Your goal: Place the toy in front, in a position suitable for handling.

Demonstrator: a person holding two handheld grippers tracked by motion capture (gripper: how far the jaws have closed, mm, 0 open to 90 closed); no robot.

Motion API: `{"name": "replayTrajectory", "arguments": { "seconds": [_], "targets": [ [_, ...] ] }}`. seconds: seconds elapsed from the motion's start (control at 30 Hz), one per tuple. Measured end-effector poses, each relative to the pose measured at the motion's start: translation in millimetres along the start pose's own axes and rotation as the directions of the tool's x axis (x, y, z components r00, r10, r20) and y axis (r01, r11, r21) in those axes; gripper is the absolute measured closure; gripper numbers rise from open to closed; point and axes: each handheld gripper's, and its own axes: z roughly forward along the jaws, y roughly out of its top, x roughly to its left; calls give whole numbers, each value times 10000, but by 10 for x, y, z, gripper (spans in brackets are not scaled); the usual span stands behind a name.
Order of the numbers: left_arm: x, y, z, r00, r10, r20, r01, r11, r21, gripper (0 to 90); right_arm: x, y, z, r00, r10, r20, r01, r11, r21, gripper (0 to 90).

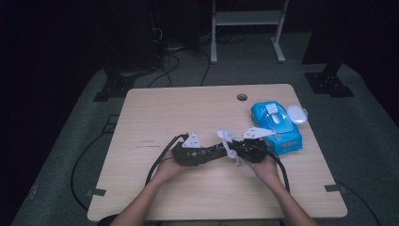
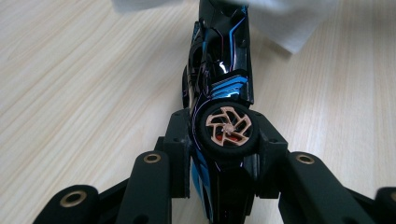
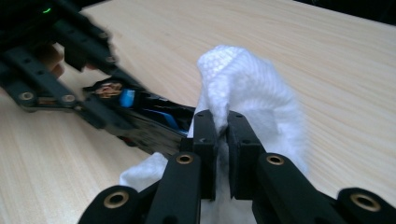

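A black toy car (image 2: 219,70) with blue stripes and a copper-spoked wheel lies on its side between the jaws of my left gripper (image 2: 224,135), which is shut on it. In the high view the car (image 1: 214,151) is held just above the middle of the wooden table (image 1: 188,108). My right gripper (image 3: 222,135) is shut on a folded white wipe (image 3: 247,88), and the wipe rests against the far end of the car (image 3: 149,121). From above, the wipe (image 1: 227,139) stands between the left gripper (image 1: 207,153) and the right gripper (image 1: 235,149).
A blue pack of wipes (image 1: 276,126) lies at the right of the table with its white lid (image 1: 296,114) flipped open. A cable hole (image 1: 242,97) sits near the far edge. Black cables trail from both grippers toward the front.
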Motion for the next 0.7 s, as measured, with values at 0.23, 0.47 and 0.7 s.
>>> {"name": "replayTrajectory", "arguments": {
  "seconds": [0.23, 0.47, 0.7],
  "targets": [
    [-26, 58, -1, 9996, -182, -224, 186, 9997, 162, 533, -33, -31, -1, 9999, 18, 100, -19, 10000, 85, 827],
    [-16, 113, 58, 9998, -98, -181, 101, 9997, 201, 611, -57, -38, -3, 9999, 76, 133, -78, 9999, 87, 827],
    [27, 56, -35, 9999, 35, -107, -31, 9994, 346, 631, 22, -5, 28, 9992, 144, -377, -151, 9997, -197, 827]
  ]
}}
